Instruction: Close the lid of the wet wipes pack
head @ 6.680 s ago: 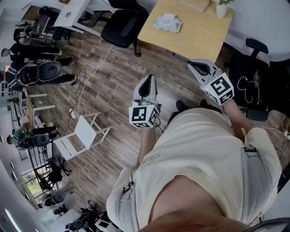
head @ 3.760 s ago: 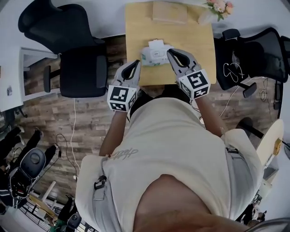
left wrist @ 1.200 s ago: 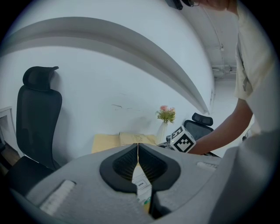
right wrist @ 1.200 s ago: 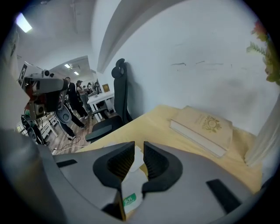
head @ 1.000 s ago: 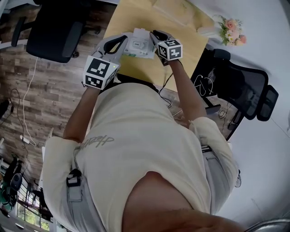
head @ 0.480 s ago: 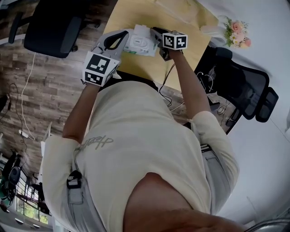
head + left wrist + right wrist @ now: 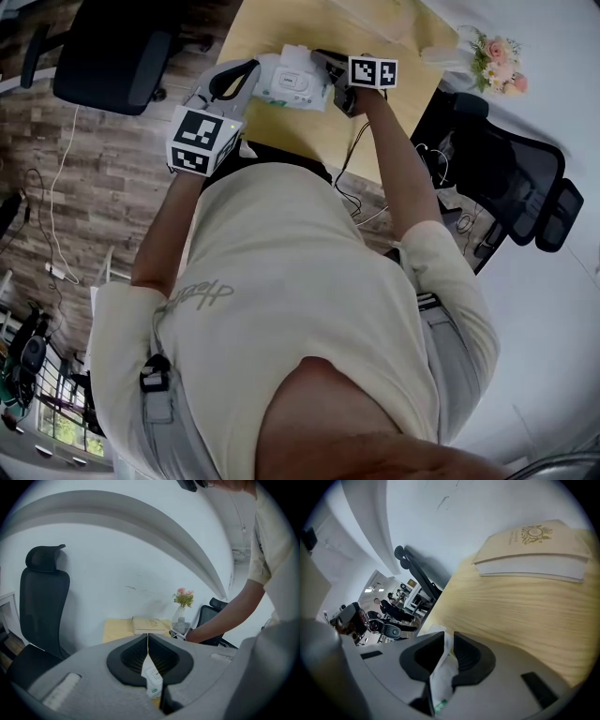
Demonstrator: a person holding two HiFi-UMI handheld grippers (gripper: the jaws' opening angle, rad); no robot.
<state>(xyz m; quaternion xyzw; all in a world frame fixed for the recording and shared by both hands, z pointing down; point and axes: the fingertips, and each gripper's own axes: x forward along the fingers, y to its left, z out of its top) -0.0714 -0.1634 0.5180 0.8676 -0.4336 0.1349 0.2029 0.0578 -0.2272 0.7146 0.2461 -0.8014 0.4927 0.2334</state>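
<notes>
Both grippers are on it: the left gripper's (image 7: 251, 69) jaws pinch one edge of the white soft-plastic wet wipes pack (image 7: 293, 84), and the right gripper's (image 7: 325, 64) jaws clamp its opposite end. The pack sits between them over the light wooden counter (image 7: 314, 131), and a cream hardcover book (image 7: 533, 549) lies beyond.

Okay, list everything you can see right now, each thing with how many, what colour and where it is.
wet wipes pack: one, white with green print, at the table's near edge between the two grippers
table: one, light wood, in front of the person
book: one, cream, flat at the table's far end
vase of flowers: one, pink blooms, far right corner of the table
office chairs: two, black, one left of the table, one right
floor: brown wood planks
left gripper: grey, black pads, shut on the pack's left end
right gripper: grey, black pads, shut on the pack's right end
T-shirt: one, cream, on the person
</notes>
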